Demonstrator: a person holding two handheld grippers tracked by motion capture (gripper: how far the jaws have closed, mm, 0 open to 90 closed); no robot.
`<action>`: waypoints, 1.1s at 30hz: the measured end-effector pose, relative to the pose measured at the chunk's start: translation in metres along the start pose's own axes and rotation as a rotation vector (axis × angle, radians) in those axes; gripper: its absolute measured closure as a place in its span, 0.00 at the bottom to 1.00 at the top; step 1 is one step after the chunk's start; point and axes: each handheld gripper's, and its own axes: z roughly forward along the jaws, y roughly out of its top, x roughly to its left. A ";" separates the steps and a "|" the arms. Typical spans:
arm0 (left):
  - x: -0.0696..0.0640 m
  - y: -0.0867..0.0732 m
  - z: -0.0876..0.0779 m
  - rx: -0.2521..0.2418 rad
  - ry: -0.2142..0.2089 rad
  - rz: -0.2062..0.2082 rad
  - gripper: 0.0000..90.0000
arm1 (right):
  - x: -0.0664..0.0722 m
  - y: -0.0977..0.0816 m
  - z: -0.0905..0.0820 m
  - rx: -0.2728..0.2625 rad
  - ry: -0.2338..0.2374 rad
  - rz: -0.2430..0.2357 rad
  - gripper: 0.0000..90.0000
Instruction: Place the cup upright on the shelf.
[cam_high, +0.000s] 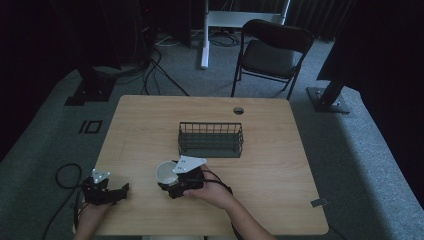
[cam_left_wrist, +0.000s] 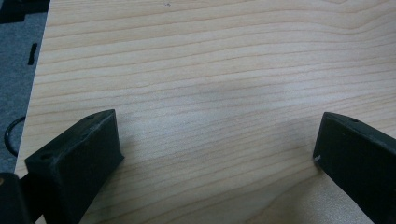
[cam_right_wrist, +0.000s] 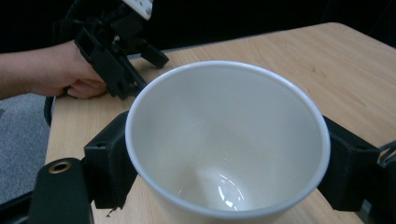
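A white cup (cam_high: 165, 171) with nothing inside it sits near the table's front middle, in front of the dark wire basket (cam_high: 210, 140). My right gripper (cam_high: 170, 181) is shut on the cup. In the right gripper view both black jaws press the sides of the white cup (cam_right_wrist: 224, 140), around my right gripper (cam_right_wrist: 227, 158). My left gripper (cam_high: 120, 192) rests at the table's front left corner, held by a hand. In its own view the left gripper (cam_left_wrist: 218, 135) stands open over bare wood. The left gripper (cam_right_wrist: 116, 51) also appears beyond the cup.
The wooden table (cam_high: 270, 165) has a round cable hole (cam_high: 238, 110) behind the basket. A folding chair (cam_high: 272, 52) stands past the far edge. Cables and stand feet lie on the grey carpet to the left (cam_high: 90, 90) and right (cam_high: 327, 100).
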 end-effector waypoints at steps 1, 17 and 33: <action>0.000 0.000 0.000 0.000 0.000 0.000 0.01 | 0.000 0.000 0.000 0.000 0.000 0.000 0.22; 0.000 0.000 0.000 -0.001 0.000 0.000 0.01 | -0.012 0.039 -0.013 -0.075 -0.004 -0.018 0.22; 0.000 0.000 0.000 -0.001 0.000 0.000 0.01 | -0.038 0.077 -0.035 -0.151 -0.081 0.002 0.22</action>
